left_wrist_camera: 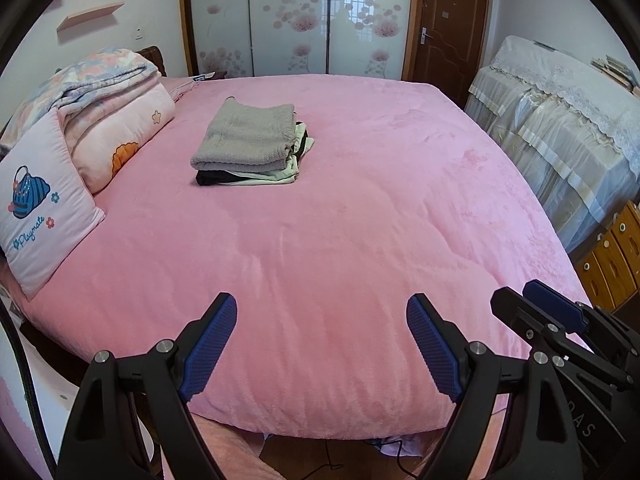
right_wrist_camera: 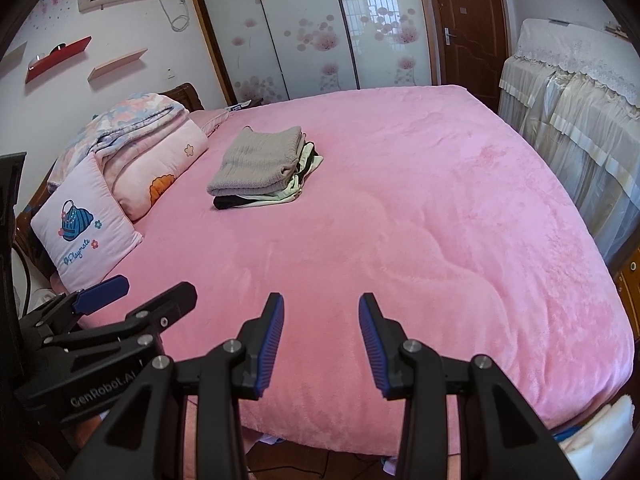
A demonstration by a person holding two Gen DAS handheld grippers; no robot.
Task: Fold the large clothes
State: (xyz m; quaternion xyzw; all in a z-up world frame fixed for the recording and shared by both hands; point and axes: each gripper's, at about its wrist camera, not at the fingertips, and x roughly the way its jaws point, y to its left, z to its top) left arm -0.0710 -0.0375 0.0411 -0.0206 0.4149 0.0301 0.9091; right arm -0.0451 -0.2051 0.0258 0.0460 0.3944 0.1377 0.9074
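- Where a pink plush blanket (left_wrist_camera: pixel 340 220) covers a wide bed, a stack of folded clothes (left_wrist_camera: pixel 250 146) sits toward the far left, grey piece on top.
- A folded floral quilt (left_wrist_camera: pixel 108 92) and a pink cushion (left_wrist_camera: pixel 44 208) lie at the left by the headboard.
- Behind stand flowered sliding wardrobe doors (left_wrist_camera: pixel 296 16), a brown door (left_wrist_camera: pixel 452 28) and lace-draped furniture (left_wrist_camera: pixel 560 120).
- The left claw (left_wrist_camera: pixel 322 344) hangs wide and empty over the near edge; the right claw (right_wrist_camera: pixel 321 344) is narrower, also empty.
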